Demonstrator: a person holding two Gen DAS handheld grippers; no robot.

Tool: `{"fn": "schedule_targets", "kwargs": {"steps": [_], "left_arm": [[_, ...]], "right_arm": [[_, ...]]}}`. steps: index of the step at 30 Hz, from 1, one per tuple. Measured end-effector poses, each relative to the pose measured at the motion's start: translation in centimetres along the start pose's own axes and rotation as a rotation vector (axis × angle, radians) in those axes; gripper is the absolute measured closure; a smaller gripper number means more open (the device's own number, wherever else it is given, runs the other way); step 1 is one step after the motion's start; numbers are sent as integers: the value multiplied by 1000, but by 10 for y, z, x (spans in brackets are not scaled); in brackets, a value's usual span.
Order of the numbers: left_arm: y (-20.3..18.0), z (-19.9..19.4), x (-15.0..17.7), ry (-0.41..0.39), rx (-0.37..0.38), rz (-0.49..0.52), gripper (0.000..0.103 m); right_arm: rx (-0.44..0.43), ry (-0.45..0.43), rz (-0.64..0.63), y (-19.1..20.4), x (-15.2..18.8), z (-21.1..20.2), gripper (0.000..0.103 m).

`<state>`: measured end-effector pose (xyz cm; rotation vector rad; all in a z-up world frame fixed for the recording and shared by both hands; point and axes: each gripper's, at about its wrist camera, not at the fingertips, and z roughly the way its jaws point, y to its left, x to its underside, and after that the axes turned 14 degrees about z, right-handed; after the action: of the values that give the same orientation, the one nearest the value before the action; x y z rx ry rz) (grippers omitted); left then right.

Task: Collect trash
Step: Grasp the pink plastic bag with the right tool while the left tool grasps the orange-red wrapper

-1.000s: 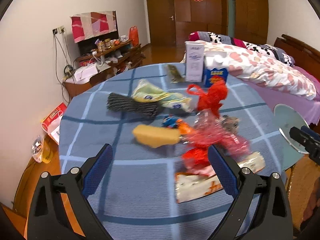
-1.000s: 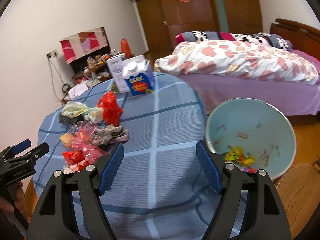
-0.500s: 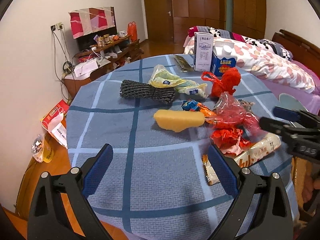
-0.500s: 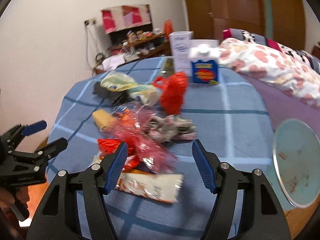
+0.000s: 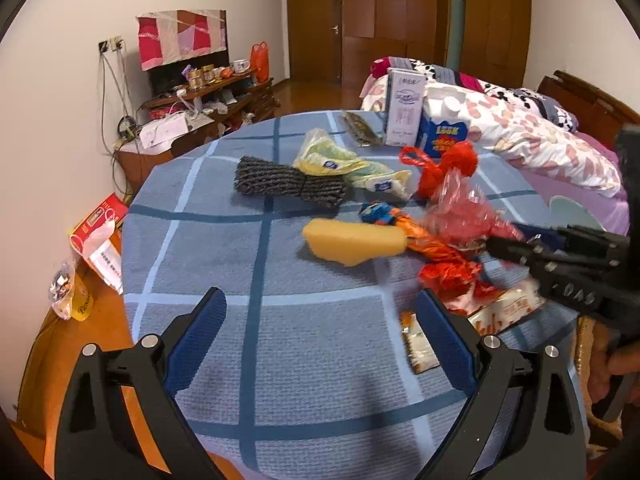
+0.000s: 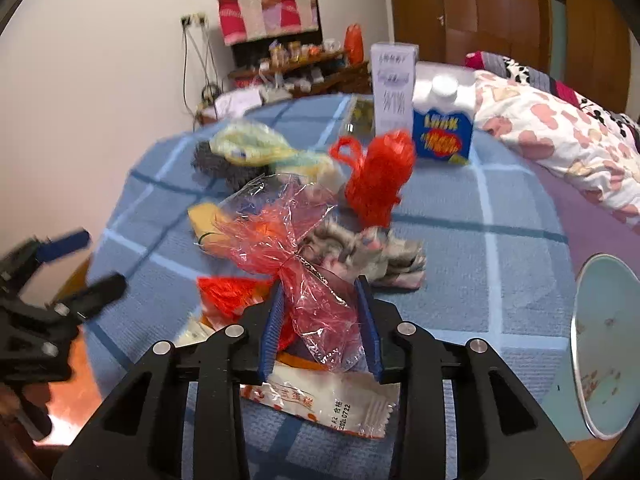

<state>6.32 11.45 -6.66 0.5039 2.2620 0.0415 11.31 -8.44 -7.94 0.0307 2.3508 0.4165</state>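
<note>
In the left wrist view, the left gripper is wide open and holds nothing; between its blue pads only the blue checked cloth of the round table shows, near the table's front edge. The trash lies beyond the fingertips, toward the middle and the right side of the table: a yellow sponge, a grey rope bundle, a pale yellow bag, a red net bag and a crumpled red cellophane wrapper. A white snack packet lies near the right edge, just beside the right pad. The right gripper comes in from the right edge with its tips at the cellophane. At the far edge stand a white carton and a blue milk box.

In the right wrist view, the right gripper is almost closed, and the red cellophane wrapper sits squeezed between its two blue pads. Under the jaws lies the white snack packet. A grey patterned cloth lies just behind the wrapper, the red net bag further back. A pale blue basin is beside the table's right edge.
</note>
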Motion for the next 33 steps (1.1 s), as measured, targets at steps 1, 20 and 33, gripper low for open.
{"fn": "schedule_targets", "kwargs": {"steps": [1,20,33], "left_arm": [[-3,0,-2,-4,6,7,10],[-94,67,-42,105,121,79,21],[-66,67,-37,98,144,-11,79]], "right_arm": [[-6,-16,6,-1,-2,-6,68],[79,-183,267,-86,-1,-72,67],[67,-200,292,-87,3,-83,67]]}}
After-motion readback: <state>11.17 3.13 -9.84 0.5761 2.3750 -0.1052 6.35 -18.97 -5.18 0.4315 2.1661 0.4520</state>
